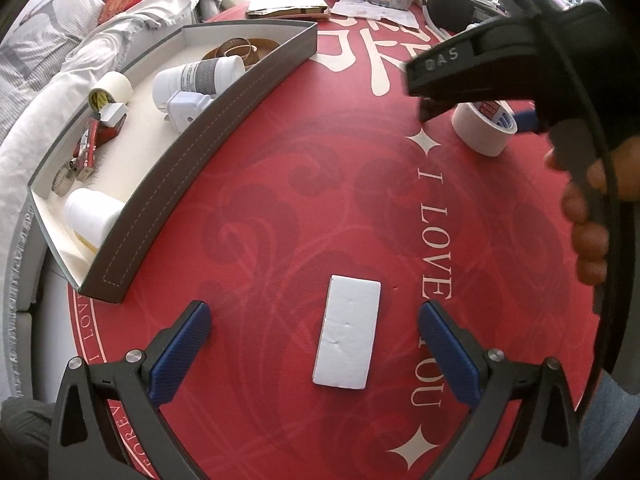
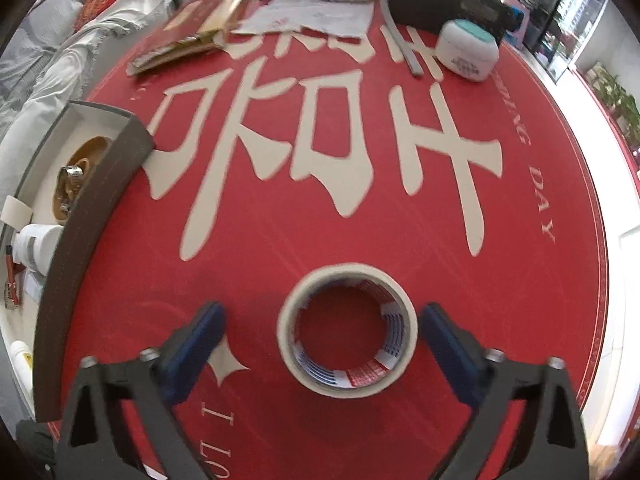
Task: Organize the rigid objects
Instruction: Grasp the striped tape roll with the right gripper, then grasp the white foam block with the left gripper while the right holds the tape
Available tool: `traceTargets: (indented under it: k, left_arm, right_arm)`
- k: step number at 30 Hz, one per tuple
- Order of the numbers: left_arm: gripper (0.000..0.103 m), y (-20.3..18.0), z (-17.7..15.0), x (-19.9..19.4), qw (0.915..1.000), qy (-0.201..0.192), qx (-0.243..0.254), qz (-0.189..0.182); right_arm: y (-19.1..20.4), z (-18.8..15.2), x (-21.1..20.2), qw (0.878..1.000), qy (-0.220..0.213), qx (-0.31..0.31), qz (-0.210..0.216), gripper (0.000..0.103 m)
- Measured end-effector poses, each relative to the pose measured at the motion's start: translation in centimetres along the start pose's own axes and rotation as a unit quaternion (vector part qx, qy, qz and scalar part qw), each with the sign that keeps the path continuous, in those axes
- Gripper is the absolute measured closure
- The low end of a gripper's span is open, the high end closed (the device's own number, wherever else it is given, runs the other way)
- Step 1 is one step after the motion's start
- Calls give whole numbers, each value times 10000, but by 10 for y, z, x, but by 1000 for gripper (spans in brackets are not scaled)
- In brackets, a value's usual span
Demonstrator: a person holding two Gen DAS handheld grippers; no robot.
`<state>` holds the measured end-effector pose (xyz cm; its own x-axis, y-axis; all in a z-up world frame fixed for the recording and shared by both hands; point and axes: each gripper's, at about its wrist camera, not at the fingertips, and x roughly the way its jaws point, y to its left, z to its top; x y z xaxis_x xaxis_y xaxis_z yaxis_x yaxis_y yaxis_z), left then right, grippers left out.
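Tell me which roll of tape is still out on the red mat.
The cream tape roll with blue-and-red printing inside, standing between the right gripper fingers. The other rolls already lie inside the grey tray.

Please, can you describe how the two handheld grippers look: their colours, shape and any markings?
Both are alike. The left gripper and the right gripper each have two dark grey plastic arms with triangular cut-outs and silver bolt heads, ending in blue textured pads. In the left wrist view, the right gripper's black body bears raised letters reading "DAS", and a black cable runs along it. No sleeve is clearly visible.
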<state>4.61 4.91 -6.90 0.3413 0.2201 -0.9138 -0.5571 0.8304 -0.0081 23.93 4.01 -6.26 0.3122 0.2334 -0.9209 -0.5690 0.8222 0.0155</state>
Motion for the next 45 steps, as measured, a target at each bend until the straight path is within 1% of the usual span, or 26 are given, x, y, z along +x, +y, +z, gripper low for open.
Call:
traceTargets:
  k: [1,2,4,6,12,14,17,20,28,34,41,44,45]
  left_arm:
    - [0,0,0,0,10000,-19,-3,0]
    - [0,0,-1,0,10000,-34,-4,1]
    - [0,0,-1,-1,10000,-42,-5,2]
    - [0,0,-1,-1,10000,-49,-4,2]
    - [0,0,-4,-3,9999,-135,-2,4]
    - [0,0,-4,-4,9999,-155,-4,5]
    - [0,0,-5,-5,9999,-161,-8,10]
    - [0,0,-6,-5,9999,-156,-22,23]
    - [0,-3,-4,-5,10000,-70,43,20]
    - [0,-4,-2,-3,10000,-33,47,11]
    - [0,-4,-3,-3,10000,-83,50,13]
    - [0,-4,-4,-4,9999,-111,45,13]
    - [0,-4,-4,-4,9999,-117,43,13]
  right_arm:
    - [1,0,-3,10000,-32,-20,17,48]
    - [0,0,-3,10000,34,-8,47,49]
    - [-2,-3,-5,10000,76,-16,52,49]
    - [-6,-13,-9,9999,127,-27,66,49]
    - [-28,-80,-32,9992,343,185,101,49]
    - [-34,-104,-41,9983,420,363,152,49]
    - [-42,-136,-54,9947,492,817,390,49]
    - [-43,-153,-61,9922,485,1061,437,49]
    - [-26,-159,-62,9970,324,702,27,47]
    - [-27,-160,-62,9969,301,730,40,46]
    - [-28,-160,-63,9967,283,758,43,47]
    - [-30,-163,-63,9964,314,773,-178,47]
    - [-31,-164,-64,9963,314,783,-192,47]
